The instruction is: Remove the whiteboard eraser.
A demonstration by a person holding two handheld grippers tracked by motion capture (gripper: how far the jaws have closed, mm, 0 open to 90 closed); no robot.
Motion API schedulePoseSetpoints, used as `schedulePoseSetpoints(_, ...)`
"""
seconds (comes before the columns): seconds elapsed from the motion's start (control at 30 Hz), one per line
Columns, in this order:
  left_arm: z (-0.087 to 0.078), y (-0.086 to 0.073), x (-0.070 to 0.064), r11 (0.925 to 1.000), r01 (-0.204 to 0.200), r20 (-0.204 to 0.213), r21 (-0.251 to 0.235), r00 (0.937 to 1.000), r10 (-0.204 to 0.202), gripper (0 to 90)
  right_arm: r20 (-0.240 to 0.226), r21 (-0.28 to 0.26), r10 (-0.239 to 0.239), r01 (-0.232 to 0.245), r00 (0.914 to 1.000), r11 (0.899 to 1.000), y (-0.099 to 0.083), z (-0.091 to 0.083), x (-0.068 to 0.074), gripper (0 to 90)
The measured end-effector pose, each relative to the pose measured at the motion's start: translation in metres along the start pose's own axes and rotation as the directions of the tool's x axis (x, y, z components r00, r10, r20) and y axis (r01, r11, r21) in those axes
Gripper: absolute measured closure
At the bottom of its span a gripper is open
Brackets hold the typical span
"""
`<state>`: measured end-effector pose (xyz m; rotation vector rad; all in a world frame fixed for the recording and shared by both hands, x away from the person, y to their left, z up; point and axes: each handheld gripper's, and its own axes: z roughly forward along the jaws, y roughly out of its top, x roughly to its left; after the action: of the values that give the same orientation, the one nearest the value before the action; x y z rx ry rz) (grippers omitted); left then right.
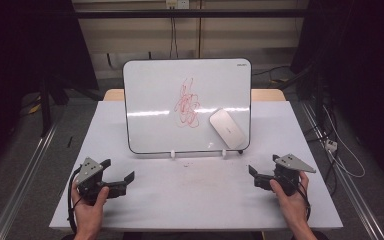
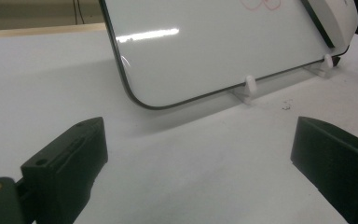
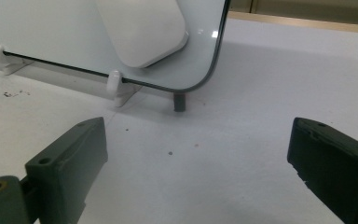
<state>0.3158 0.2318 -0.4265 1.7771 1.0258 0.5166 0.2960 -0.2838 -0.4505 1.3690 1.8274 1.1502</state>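
1. Looking down from the high view, we see a whiteboard (image 1: 155, 100) propped upright on small white feet near the far edge of the counter (image 1: 195, 195), about midway between its left and right edges.
2. We note a red scribble (image 1: 187, 103) drawn at the middle of the board's face.
3. We find a white eraser (image 1: 226, 128) stuck to the board's lower right part, tilted, just to the right of and below the scribble.
4. We hold the left gripper (image 1: 118, 176) near the counter's near-left corner, its jaws spread wide with nothing between them; it is well apart from the board.
5. We hold the right gripper (image 1: 253, 175) near the near-right corner, jaws likewise wide and empty, pointing towards the board's lower right corner.
6. Through the left gripper view we see the board's rounded lower corner (image 2: 140, 100) and two white feet (image 2: 250, 87) resting on the counter, with bare counter between the jaws.
7. Through the right gripper view we see the eraser (image 3: 142, 32) on the board above a white foot (image 3: 116, 86), and a small dark stand leg (image 3: 179, 101) under the board's corner.
8. We spot a few dark specks on the counter just in front of the board's feet.
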Motion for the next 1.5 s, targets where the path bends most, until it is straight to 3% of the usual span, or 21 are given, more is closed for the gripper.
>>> schedulePoseSetpoints(0.1,0.001,0.000,0.000,1.0000,0.002,-0.011,0.006,0.9999,-0.002,3.9,-0.011,-0.007,-0.003,0.003,0.9999,1.000,0.000,0.001,0.000,5.4)
schedulePoseSetpoints(0.3,0.006,0.000,0.000,0.9998,-0.007,0.007,0.018,1.0000,0.007,4.3,-0.017,-0.029,-0.005,0.005,0.9998,1.000,0.002,0.003,0.003,6.3)
schedulePoseSetpoints(0.5,0.009,0.002,0.003,0.9998,-0.012,0.003,0.014,0.9999,0.012,4.4,-0.021,-0.012,-0.020,0.019,0.9996,1.000,0.009,0.008,0.008,6.3)
schedulePoseSetpoints(0.63,0.009,0.001,0.003,0.9997,-0.012,0.011,0.023,0.9999,0.012,4.4,-0.047,0.009,-0.061,0.061,0.9971,0.998,0.015,0.015,0.013,5.1)
schedulePoseSetpoints(0.9,0.002,0.002,0.000,1.0000,-0.007,0.008,0.003,0.9999,0.007,4.4,-0.061,-0.013,-0.118,0.117,0.9912,0.993,0.039,0.028,0.028,4.9)
schedulePoseSetpoints(1.03,0.003,0.003,-0.001,0.9998,-0.016,0.001,0.008,0.9999,0.016,4.4,-0.040,-0.014,-0.186,0.185,0.9818,0.983,0.049,0.034,0.034,5.8)
schedulePoseSetpoints(1.27,0.005,0.002,0.000,0.9997,-0.018,0.006,0.018,0.9998,0.018,4.4,-0.039,0.010,-0.213,0.213,0.9763,0.977,0.062,0.044,0.034,6.1)
schedulePoseSetpoints(1.37,0.005,0.002,0.000,0.9997,-0.016,-0.002,0.018,0.9999,0.016,4.4,-0.042,0.016,-0.222,0.223,0.9742,0.975,0.070,0.050,0.037,11.9)
schedulePoseSetpoints(1.5,0.003,0.001,0.000,0.9998,-0.016,-0.002,0.012,0.9999,0.016,4.4,-0.014,0.021,-0.241,0.242,0.9704,0.970,0.079,0.056,0.040,7.8)
